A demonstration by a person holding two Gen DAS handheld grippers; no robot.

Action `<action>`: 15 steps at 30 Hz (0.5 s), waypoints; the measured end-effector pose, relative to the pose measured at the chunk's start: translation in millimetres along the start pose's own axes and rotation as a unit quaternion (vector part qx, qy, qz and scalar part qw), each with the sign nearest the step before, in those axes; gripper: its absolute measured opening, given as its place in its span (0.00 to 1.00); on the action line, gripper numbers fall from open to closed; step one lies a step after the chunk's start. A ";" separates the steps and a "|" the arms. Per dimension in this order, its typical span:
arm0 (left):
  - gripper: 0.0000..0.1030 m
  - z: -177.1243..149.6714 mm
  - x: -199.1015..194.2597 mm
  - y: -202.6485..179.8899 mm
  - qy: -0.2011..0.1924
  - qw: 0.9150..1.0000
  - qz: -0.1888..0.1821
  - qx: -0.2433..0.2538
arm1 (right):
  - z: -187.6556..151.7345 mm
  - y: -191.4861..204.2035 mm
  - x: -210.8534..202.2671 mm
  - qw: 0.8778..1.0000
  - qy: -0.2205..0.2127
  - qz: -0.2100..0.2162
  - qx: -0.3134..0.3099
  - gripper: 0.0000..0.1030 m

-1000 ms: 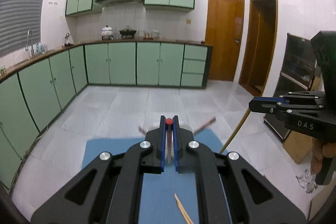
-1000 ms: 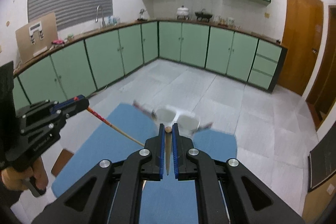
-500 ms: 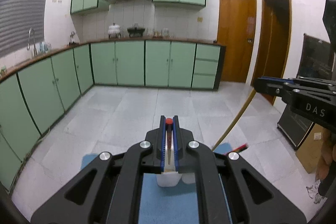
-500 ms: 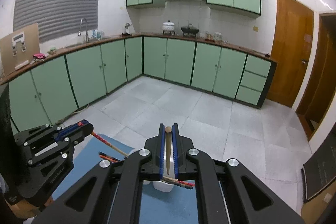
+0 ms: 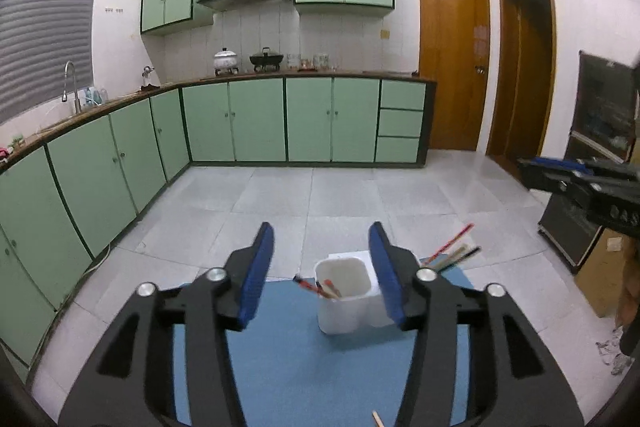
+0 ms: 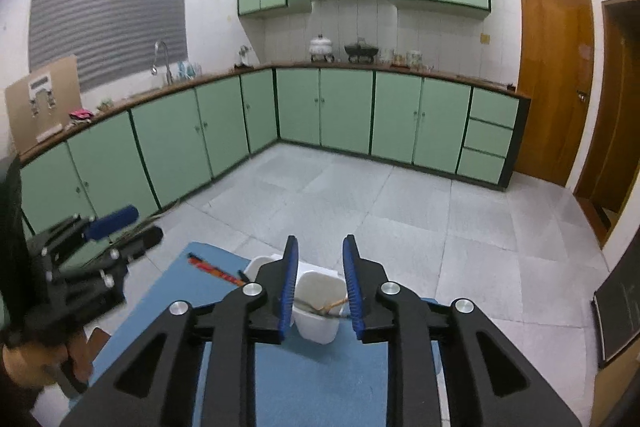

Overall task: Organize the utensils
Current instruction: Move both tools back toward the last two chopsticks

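— At the bottom centre of the left wrist view, what is seen?
— The left gripper (image 5: 322, 271) is seen with its jaws spread wide and nothing held between them. A white holder (image 5: 344, 301) with two compartments is framed between the blue pads (image 5: 256, 279), standing on a blue mat (image 5: 288, 359).

— Where are the chopsticks?
— Red-tipped chopsticks (image 5: 318, 287) are seen leaning in the left compartment of that view. Another bundle (image 5: 454, 251) is seen sticking out to the upper right, past the right finger. One pale tip (image 5: 377, 418) is seen lying on the mat at the bottom edge.

— And the right gripper?
— In its own view the right gripper (image 6: 320, 279) is parted moderately, with nothing gripped. The holder (image 6: 318, 319) is seen just beyond its pads, and a wooden chopstick (image 6: 330, 305) lies tilted inside the nearer compartment. A red chopstick (image 6: 216, 271) is seen projecting left from the other compartment.

— Is each gripper seen from the other camera?
— Yes: the left one at the left edge, blurred, and the right one at the right edge.
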State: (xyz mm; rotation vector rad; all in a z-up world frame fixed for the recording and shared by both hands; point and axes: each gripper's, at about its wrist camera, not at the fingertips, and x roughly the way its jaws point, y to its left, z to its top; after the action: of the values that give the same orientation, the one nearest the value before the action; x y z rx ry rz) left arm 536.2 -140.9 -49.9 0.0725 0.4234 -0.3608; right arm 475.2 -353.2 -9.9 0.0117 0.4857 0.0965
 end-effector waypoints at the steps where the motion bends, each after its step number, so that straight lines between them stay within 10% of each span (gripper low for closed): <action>1: 0.60 -3.2 -11.3 1.6 -0.005 1.000 0.001 -0.002 | -13.7 0.9 -18.0 1.000 -0.009 0.005 0.002 0.28; 15: 0.78 -205.8 -178.9 16.9 -0.004 0.997 0.050 -0.053 | -353.8 90.2 -92.4 0.995 0.098 0.032 -0.010 0.30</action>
State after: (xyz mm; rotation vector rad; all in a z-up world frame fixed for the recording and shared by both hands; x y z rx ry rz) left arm 310.3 -37.1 -163.2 -0.0111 0.4276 -0.2396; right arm 220.7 -276.3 -276.7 -0.0011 0.6802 0.1660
